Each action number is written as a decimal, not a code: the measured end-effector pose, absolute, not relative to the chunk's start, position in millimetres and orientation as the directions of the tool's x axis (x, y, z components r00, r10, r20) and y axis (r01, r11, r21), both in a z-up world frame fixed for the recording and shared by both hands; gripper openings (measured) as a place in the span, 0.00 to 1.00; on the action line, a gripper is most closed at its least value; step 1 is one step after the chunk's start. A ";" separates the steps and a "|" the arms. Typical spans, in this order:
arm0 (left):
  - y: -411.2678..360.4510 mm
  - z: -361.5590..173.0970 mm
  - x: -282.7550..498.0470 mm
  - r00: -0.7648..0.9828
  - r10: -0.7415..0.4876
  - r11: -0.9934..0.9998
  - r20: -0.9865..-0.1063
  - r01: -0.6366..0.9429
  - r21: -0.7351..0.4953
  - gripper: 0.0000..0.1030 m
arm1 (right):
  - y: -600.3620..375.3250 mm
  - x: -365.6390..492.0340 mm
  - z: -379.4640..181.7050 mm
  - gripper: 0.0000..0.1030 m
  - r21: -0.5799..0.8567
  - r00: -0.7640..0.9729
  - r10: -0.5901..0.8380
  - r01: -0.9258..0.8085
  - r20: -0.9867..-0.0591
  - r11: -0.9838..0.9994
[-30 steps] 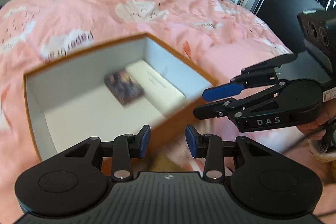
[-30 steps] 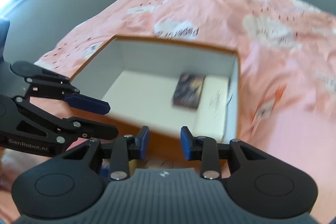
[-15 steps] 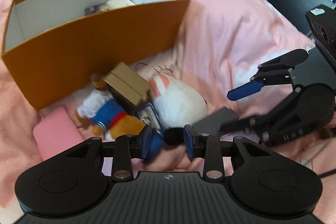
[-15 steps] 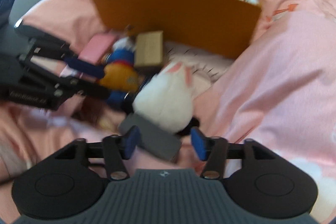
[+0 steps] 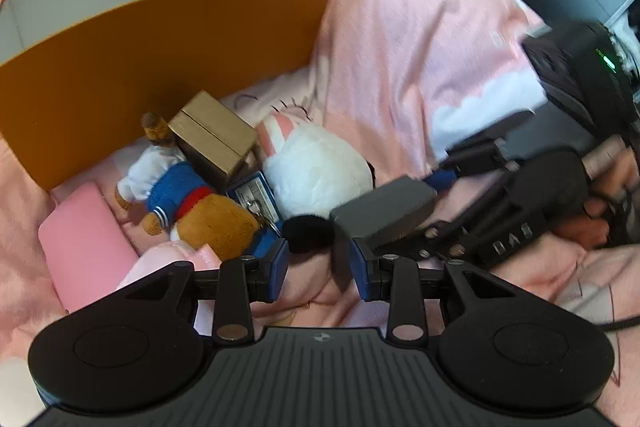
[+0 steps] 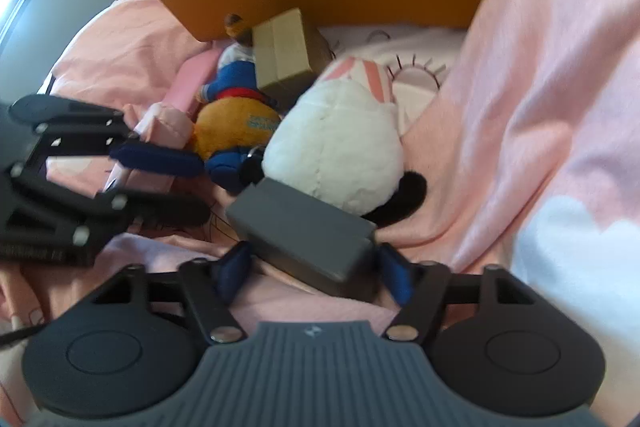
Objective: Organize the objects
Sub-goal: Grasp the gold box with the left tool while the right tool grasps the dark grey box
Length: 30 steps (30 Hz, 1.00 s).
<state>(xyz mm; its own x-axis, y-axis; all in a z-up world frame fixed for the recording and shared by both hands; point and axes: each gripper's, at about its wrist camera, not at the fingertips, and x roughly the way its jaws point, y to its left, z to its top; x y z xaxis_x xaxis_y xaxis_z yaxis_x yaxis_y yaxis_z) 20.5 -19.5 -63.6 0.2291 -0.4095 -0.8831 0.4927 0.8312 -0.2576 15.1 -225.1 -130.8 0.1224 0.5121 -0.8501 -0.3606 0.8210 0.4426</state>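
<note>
A pink bedspread (image 5: 400, 39) is carrying an orange box (image 5: 160, 43), open at the top. Something pale is showing inside it, so sorting is probably under way. Most things are still lying outside, against its near wall: a brown carton (image 5: 214, 135), a bear (image 5: 188, 203) in a blue jumper, a white plush (image 5: 316, 175), a pink case (image 5: 84, 243), a small blue item (image 5: 256, 199) and a grey box (image 6: 300, 231).

The right gripper (image 6: 314, 269) is straddling the grey box's near end, fingers spread on either side; I cannot tell whether the pads are touching it. The left gripper (image 5: 319, 265) is hovering partly open over the bedspread, holding nothing.

A second ago both cameras were looking down into the orange box. Both have since dropped to the pile, and the right fingers have widened.
</note>
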 end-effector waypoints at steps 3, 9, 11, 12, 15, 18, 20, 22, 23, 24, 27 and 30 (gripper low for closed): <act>-11.0 -56.3 32.3 0.265 -0.414 0.849 -0.871 0.457 -0.265 0.38 | -222.8 8.5 -116.3 0.55 0.396 0.168 0.491 -0.399 -0.855 0.827; 2.1 -53.0 61.6 0.339 -0.400 0.899 -0.852 0.328 -0.291 0.38 | -229.3 4.7 -81.1 0.45 0.334 0.262 0.474 -0.437 -0.840 0.835; 4.5 -52.8 70.0 0.359 -0.392 0.912 -0.847 0.270 -0.308 0.43 | -234.3 7.7 -68.3 0.40 0.333 0.300 0.478 -0.425 -0.826 0.842; 4.7 -52.6 74.3 0.366 -0.388 0.917 -0.846 0.245 -0.314 0.45 | -235.5 9.9 -61.6 0.40 0.332 0.323 0.478 -0.415 -0.817 0.847; 2.0 -54.4 87.3 0.381 -0.346 0.937 -0.857 0.175 -0.301 0.49 | -243.7 18.5 -37.6 0.40 0.283 0.421 0.445 -0.393 -0.790 0.875; -7.2 -56.3 99.4 0.385 -0.255 0.967 -0.887 0.123 -0.225 0.51 | -243.1 30.2 -27.0 0.40 0.148 0.539 0.322 -0.340 -0.779 0.929; -10.7 -58.3 106.8 0.387 -0.234 0.972 -0.892 0.088 -0.217 0.52 | -236.4 39.4 -32.5 0.40 0.053 0.584 0.242 -0.322 -0.775 0.945; -12.6 -63.0 114.2 0.374 -0.215 0.975 -0.902 0.037 -0.217 0.54 | -230.3 49.3 -46.1 0.40 0.022 0.589 0.212 -0.313 -0.780 0.949; -12.5 -66.0 117.9 0.364 -0.202 0.977 -0.909 0.007 -0.214 0.54 | -229.2 53.4 -53.4 0.40 0.028 0.581 0.215 -0.313 -0.785 0.949; -12.5 -69.9 121.1 0.352 -0.193 0.977 -0.916 -0.019 -0.213 0.54 | -227.6 57.1 -60.6 0.40 0.040 0.572 0.222 -0.314 -0.790 0.949; -11.3 -79.7 127.8 0.328 -0.188 0.971 -0.926 -0.079 -0.225 0.56 | -227.2 65.4 -77.4 0.40 0.077 0.548 0.235 -0.295 -0.803 0.952; -14.1 -85.8 132.4 0.323 -0.163 0.972 -0.932 -0.111 -0.209 0.57 | -232.7 68.7 -89.6 0.40 0.104 0.536 0.242 -0.275 -0.809 0.956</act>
<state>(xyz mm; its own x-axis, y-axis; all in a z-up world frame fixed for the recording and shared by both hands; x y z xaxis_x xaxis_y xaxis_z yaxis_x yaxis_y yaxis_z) 132.4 -14.1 -85.8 0.3230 -0.1632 -0.9322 -0.1111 0.9717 -0.2086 68.7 -232.7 -89.6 0.5359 0.2415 -0.8090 -0.2746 0.9560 0.1035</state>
